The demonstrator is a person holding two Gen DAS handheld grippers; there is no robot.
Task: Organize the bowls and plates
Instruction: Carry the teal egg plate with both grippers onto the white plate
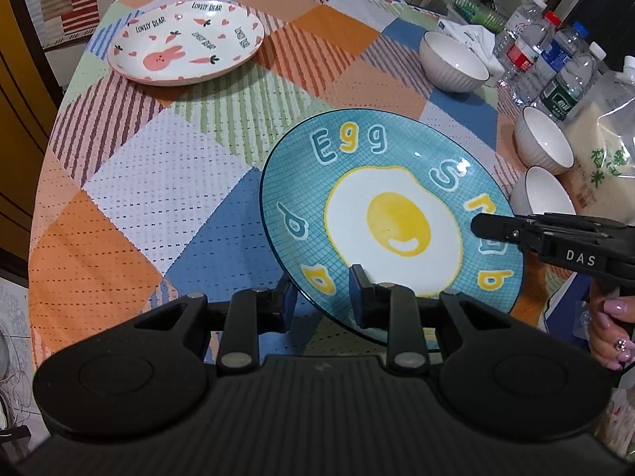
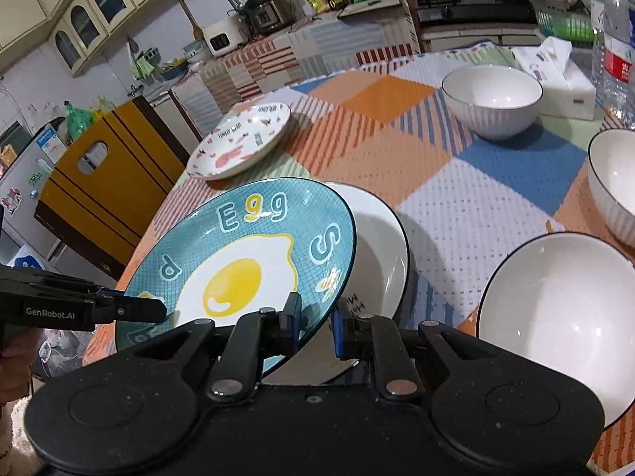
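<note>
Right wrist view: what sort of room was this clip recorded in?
Most likely a home kitchen. Behind the checked-cloth table stand a black electric pressure cooker, a black gas hob and cream arched-door wall cabinets.

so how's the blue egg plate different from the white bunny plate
The blue egg-print plate is tilted and lifted, gripped at its rim by both the left gripper and the right gripper; the white bunny-and-carrot plate lies flat on the checked tablecloth, untouched. The egg plate sits partly over a plain white plate; the bunny plate sits alone. Both are round, shallow and empty.
</note>
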